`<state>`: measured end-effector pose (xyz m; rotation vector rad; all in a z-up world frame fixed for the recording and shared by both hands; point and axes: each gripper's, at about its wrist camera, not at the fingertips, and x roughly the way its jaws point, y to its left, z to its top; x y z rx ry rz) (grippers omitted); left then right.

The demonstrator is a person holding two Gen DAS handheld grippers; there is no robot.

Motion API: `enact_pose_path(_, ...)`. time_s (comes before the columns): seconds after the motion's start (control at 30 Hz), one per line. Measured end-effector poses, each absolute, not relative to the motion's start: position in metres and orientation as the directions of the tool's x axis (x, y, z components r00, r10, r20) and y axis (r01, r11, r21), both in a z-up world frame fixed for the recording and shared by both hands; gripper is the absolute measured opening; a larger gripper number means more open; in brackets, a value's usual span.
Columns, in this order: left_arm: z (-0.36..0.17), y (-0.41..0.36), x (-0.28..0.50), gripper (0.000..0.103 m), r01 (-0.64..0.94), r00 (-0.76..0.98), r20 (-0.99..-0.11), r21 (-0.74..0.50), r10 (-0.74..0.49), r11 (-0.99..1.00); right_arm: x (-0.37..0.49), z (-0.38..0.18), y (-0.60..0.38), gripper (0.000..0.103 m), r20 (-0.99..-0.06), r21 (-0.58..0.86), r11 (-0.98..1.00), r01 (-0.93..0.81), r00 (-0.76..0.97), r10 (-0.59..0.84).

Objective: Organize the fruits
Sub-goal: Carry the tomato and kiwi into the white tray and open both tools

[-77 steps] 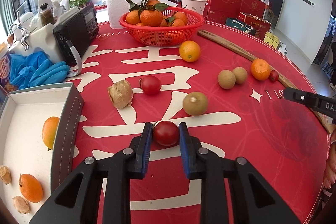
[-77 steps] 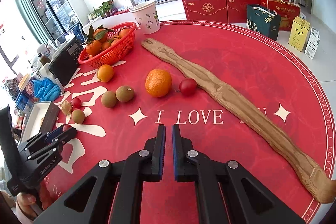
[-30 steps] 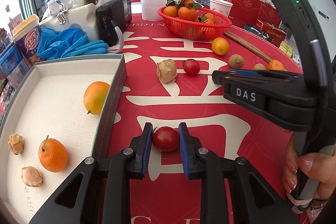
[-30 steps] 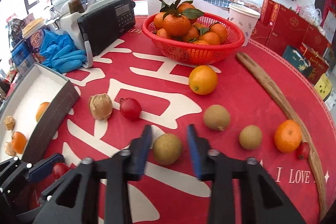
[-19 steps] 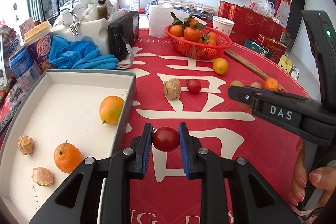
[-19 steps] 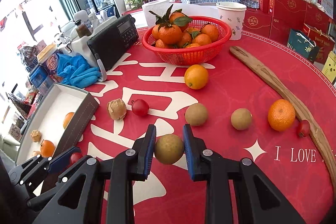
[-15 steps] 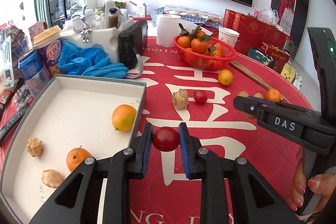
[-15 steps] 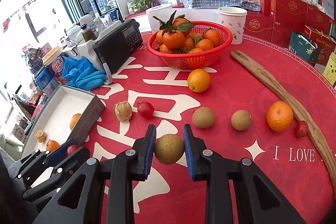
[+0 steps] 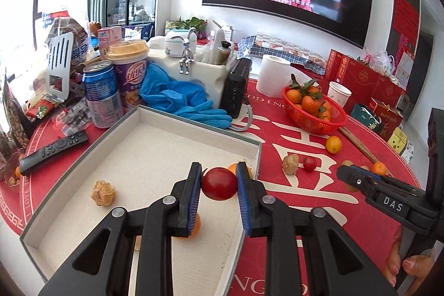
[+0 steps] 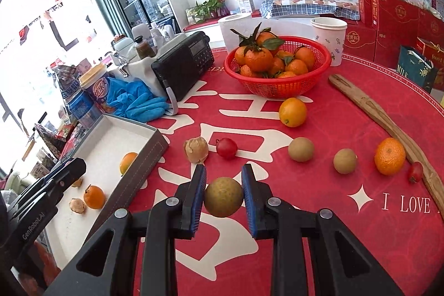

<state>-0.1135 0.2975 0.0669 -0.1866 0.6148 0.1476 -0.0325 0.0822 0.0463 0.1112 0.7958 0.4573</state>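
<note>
The red cloth [image 10: 319, 129] was mostly what the left camera saw a second back — by this frame the box [image 9: 155, 154] filled it. So the left gripper [image 9: 219, 183] had swung over the box, fingers clamped narrow on the tomato [image 9: 219, 184], pretty much ready to drop. The right gripper [image 10: 223, 200] had lifted off the cloth too, pinching the brown fruit [image 10: 223, 200] — probably next in line.
</note>
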Motion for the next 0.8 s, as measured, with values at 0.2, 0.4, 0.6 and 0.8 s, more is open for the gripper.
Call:
enact_pose_path(0.2,0.066,0.322,-0.121,0.028,-0.241,0.797,-0.594,-0.155,0.104,0.958,-0.047,0.056,0.105,0.028,-0.633,0.204,0.882,-0.424,0.630,0.449)
enact_pose_path(0.4,0.055,0.346,-0.119,0.028,-0.293,0.757,-0.646,-0.193,0.103,0.936,-0.048,0.058,0.134,0.028,-0.645,0.236,0.849,-0.472,0.577,0.500)
enact_pose_path(0.6,0.043,0.359,-0.116,0.028,-0.316,0.719,-0.689,-0.210,0.090,0.925,-0.045,0.065,0.178,0.028,-0.646,0.280,0.794,-0.539,0.506,0.572)
enact_pose_path(0.8,0.040,0.365,-0.118,0.028,-0.318,0.710,-0.699,-0.211,0.085,0.924,-0.042,0.057,0.218,0.028,-0.678,0.304,0.756,-0.580,0.426,0.600)
